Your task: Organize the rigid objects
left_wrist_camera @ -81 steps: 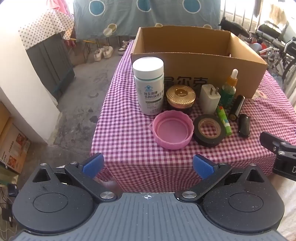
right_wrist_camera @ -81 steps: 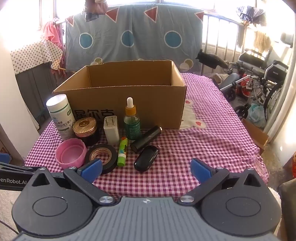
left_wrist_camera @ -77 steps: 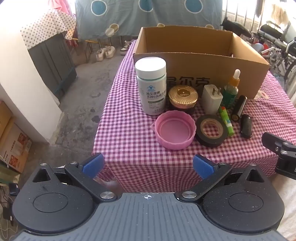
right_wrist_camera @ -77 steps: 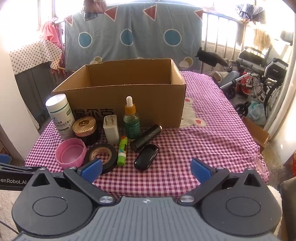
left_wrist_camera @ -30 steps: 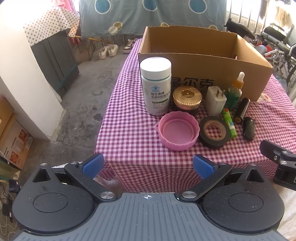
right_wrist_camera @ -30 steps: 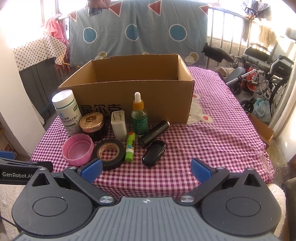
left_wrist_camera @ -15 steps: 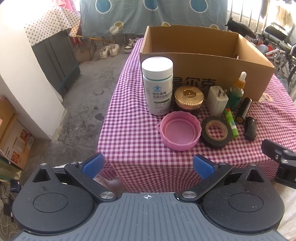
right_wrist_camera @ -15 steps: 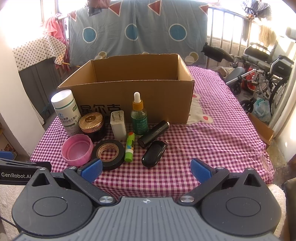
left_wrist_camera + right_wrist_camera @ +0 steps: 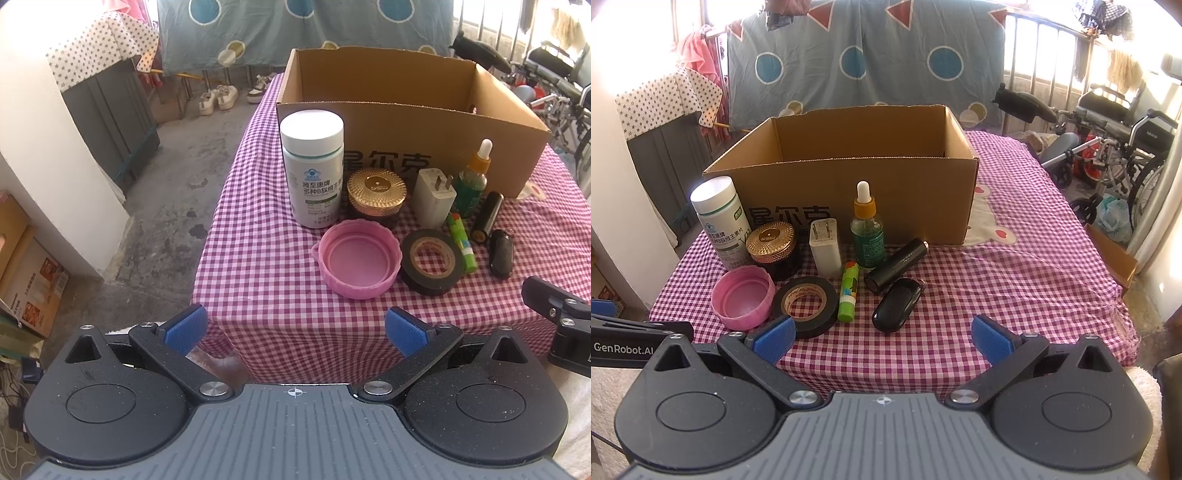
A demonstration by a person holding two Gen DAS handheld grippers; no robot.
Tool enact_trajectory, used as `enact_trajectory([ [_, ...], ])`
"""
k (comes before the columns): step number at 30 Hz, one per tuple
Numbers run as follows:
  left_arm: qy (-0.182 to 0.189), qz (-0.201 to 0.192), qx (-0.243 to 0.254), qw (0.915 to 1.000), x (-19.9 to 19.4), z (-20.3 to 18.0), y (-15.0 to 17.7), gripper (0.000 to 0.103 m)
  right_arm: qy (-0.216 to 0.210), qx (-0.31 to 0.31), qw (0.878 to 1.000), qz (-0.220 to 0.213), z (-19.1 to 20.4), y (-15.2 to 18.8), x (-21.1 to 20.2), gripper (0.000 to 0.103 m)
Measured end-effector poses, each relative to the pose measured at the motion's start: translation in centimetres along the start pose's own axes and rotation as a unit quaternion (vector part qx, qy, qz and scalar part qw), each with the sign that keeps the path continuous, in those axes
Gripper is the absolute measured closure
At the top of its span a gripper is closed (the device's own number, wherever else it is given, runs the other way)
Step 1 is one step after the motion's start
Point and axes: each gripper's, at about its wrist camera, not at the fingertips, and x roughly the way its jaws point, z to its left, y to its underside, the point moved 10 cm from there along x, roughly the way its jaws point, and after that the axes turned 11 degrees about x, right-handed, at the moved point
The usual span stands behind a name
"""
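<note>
Pink jar lid (image 9: pixel 357 263) lies at twelve o'clock beyond the left gripper (image 9: pixel 294 329), black key fob (image 9: pixel 896 303) likewise beyond the right gripper (image 9: pixel 882 339); both spread wide, empty.

Bright daylight, windows (image 9: pixel 1049 48) blown out to white glare at the top corners, soft short shadows on the checked tablecloth (image 9: pixel 1015 280), sharp focus, strong fisheye bending at edges

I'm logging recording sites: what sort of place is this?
Probably a home balcony or porch: patterned blue sheet hung to dry, white sneakers on bare concrete, folded wheelchair by the metal railing.
</note>
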Motion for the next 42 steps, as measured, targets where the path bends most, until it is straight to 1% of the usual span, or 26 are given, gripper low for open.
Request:
enact_trajectory([
  [7,0.004,0.002,0.001,1.0000,0.2,-0.2,0.1,0.000,0.003,0.003,1.000,-0.001,-0.3,0.1,0.3,0.000],
  [10,0.012,-0.001,0.001,0.9999,0.3,-0.4,0.2,0.000,0.002,0.006,1.000,-0.005,-0.5,0.0,0.3,0.000],
  [13,0.026,-0.009,0.003,0.9996,0.3,-0.9,0.1,0.000,-0.004,0.019,1.000,-0.018,-1.2,-0.2,0.1,0.000],
  [17,0.065,-0.038,0.009,0.9971,0.0,-2.0,-0.5,0.000,-0.014,0.038,0.998,-0.043,-2.7,-0.5,-0.3,0.000],
  [21,0.115,-0.064,0.024,0.9911,-0.1,-4.1,-1.5,0.000,-0.015,0.048,0.997,-0.060,-4.4,-0.8,-0.3,0.000],
  [23,0.144,-0.089,0.037,0.9849,-0.3,-5.7,-2.2,0.001,-0.025,0.069,0.995,-0.067,-5.6,-1.2,-0.2,0.000],
  [26,0.172,-0.122,0.067,0.9752,-1.0,-8.0,-3.3,0.002,-0.054,0.104,0.991,-0.065,-6.9,-1.9,0.3,0.001],
  [27,0.176,-0.129,0.077,0.9728,-1.0,-8.8,-3.6,0.002,-0.064,0.113,0.990,-0.060,-7.2,-2.0,0.7,0.003],
  [28,0.179,-0.133,0.089,0.9707,-1.1,-9.6,-4.0,0.005,-0.072,0.122,0.989,-0.053,-7.5,-2.1,1.1,0.005],
  [29,0.180,-0.138,0.103,0.9684,-1.0,-10.5,-4.4,0.008,-0.079,0.131,0.987,-0.045,-7.8,-2.2,1.6,0.009],
  [30,0.179,-0.144,0.115,0.9664,-0.9,-11.2,-4.7,0.008,-0.086,0.137,0.986,-0.038,-8.0,-2.3,2.0,0.015],
  [31,0.176,-0.149,0.126,0.9648,-0.7,-11.8,-5.0,0.008,-0.094,0.144,0.985,-0.030,-8.1,-2.3,2.4,0.018],
  [32,0.177,-0.150,0.137,0.9631,-0.5,-12.4,-5.2,0.010,-0.103,0.152,0.983,-0.019,-8.2,-2.3,3.0,0.024],
  [33,0.182,-0.147,0.147,0.9612,-0.1,-13.2,-5.4,0.013,-0.113,0.159,0.981,-0.009,-8.2,-2.2,3.5,0.028],
  [34,0.188,-0.141,0.153,0.9598,0.3,-13.8,-5.6,0.021,-0.121,0.166,0.979,0.000,-8.1,-2.1,4.0,0.029],
  [35,0.196,-0.130,0.159,0.9589,0.8,-14.4,-5.7,0.028,-0.131,0.171,0.976,0.011,-8.1,-2.0,4.5,0.034],
  [36,0.201,-0.122,0.162,0.9584,1.2,-14.8,-5.8,0.030,-0.139,0.176,0.974,0.021,-8.0,-1.9,5.0,0.037],
  [37,0.207,-0.114,0.165,0.9577,1.6,-15.2,-5.8,0.035,-0.146,0.178,0.973,0.030,-7.8,-1.8,5.5,0.038],
  [38,0.213,-0.106,0.168,0.9565,2.0,-15.7,-5.9,0.042,-0.152,0.179,0.971,0.038,-7.7,-1.8,6.0,0.042],
  [39,0.216,-0.100,0.173,0.9558,2.4,-16.0,-6.0,0.044,-0.159,0.181,0.970,0.046,-7.5,-1.9,6.4,0.050],
  [40,0.217,-0.090,0.181,0.9549,2.9,-16.5,-6.1,0.048,-0.164,0.181,0.968,0.052,-7.3,-1.9,6.8,0.053],
  [41,0.216,-0.084,0.189,0.9543,3.4,-16.9,-6.2,0.055,-0.170,0.183,0.967,0.060,-7.1,-1.9,7.3,0.061],
  [42,0.215,-0.081,0.194,0.9536,3.7,-17.2,-6.2,0.058,-0.177,0.186,0.964,0.070,-7.0,-2.0,7.7,0.067],
])
